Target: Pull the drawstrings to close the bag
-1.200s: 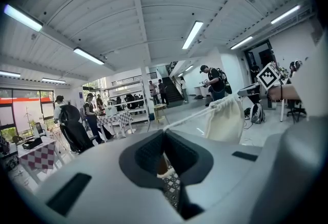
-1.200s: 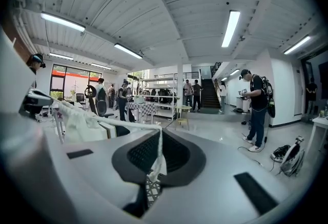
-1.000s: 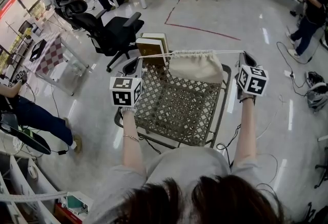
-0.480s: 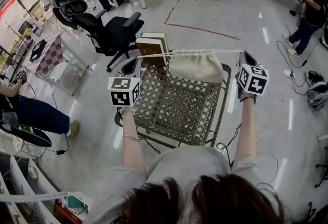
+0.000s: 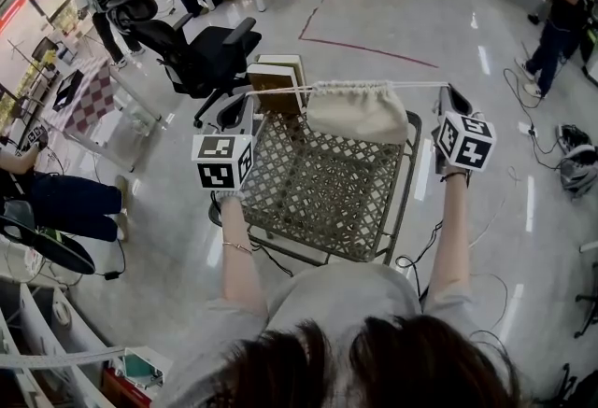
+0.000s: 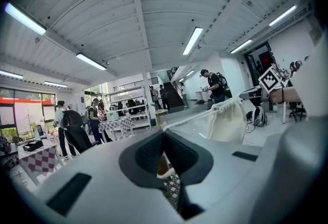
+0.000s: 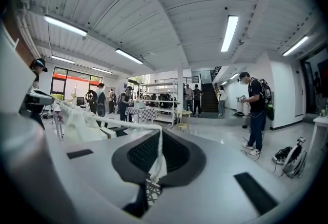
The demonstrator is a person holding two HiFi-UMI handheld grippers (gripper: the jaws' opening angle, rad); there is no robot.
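Left gripper (image 5: 241,115) clamped tight on left drawstring (image 5: 280,89); right gripper (image 5: 451,100) likewise on right drawstring (image 5: 425,84). Cords taut, level. Cream bag (image 5: 360,115) suspended between them, mouth gathered, over mesh table (image 5: 318,201) far edge.

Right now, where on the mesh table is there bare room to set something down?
The mesh table is bare from its near edge to the bag. Crowded: the far end, under the bag and beside the brown books.
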